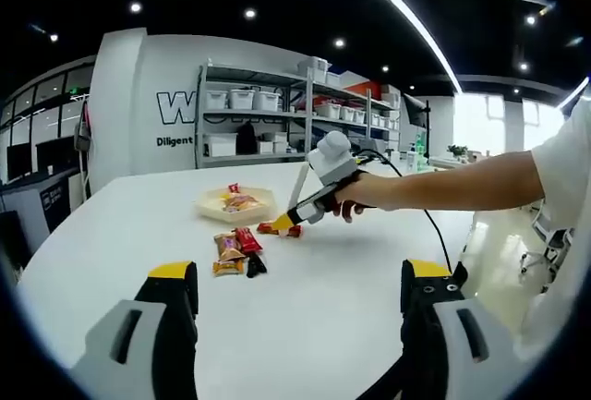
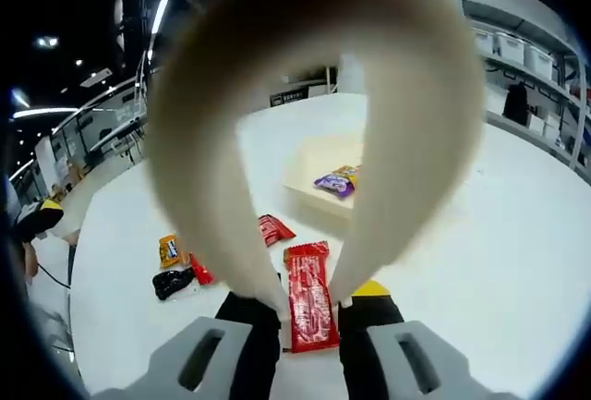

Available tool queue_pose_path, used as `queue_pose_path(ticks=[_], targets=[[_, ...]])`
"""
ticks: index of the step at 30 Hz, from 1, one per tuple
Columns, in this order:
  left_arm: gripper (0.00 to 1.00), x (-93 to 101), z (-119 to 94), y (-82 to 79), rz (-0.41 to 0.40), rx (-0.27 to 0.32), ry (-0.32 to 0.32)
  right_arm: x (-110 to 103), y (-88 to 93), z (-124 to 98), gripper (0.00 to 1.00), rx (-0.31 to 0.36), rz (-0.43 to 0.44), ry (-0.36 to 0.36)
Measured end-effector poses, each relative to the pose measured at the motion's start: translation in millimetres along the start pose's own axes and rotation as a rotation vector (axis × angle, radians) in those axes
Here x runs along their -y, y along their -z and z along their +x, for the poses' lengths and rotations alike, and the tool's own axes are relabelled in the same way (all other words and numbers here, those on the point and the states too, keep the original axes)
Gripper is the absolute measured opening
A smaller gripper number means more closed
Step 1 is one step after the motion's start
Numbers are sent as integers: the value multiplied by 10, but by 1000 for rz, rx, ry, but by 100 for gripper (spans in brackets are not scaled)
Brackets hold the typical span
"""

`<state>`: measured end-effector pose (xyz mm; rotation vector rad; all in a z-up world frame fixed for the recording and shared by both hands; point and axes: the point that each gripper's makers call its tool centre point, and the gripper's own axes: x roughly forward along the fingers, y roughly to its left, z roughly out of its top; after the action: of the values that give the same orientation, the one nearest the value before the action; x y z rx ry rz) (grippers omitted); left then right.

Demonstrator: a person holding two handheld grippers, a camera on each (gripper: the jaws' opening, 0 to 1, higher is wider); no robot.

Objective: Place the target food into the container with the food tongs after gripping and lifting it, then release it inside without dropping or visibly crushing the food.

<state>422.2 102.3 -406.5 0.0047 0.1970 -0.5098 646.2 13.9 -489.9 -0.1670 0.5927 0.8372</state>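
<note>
As the right claw (image 2: 309, 312) squeezes the tongs (image 2: 314, 95), a red snack packet (image 2: 309, 303) lies on the counter (image 2: 480, 234) between their arms, long axis pointing toward the tray (image 2: 319, 169) ahead. The left claw (image 1: 300, 298) hangs wide open, well apart.

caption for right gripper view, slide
Right gripper holds cream tongs straddling a red snack packet; tray beyond.
</note>
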Motion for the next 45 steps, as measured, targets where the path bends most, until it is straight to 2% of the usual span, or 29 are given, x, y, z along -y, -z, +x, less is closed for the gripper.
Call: queue_pose_path(ticks=[4,7,14,22,27,31,33,37,45], targets=[[89,5,43,30,-14,0,6,-29,-13,-24,17,0,-10,6],[89,12,68,52,-10,-7,10,-85,-181,-112,18,60,8,-15],[88,-42,78,34,-13,2,6,42,-516,-183,17,127,38,-14],[88,-129,65,69,-25,8,-6,107,-704,-141,18,158,66,-2],[88,-117,86,95,-49,23,15,161,-845,43,18,159,69,7],[88,-70,113,121,-31,24,31,253,-956,219,18,163,89,22],[88,-93,122,148,-42,20,35,245,-965,280,18,169,120,19],[88,-102,82,133,-47,33,50,235,-942,443,19,149,82,27],[85,-190,27,125,-24,31,37,308,-901,651,19,120,89,44]])
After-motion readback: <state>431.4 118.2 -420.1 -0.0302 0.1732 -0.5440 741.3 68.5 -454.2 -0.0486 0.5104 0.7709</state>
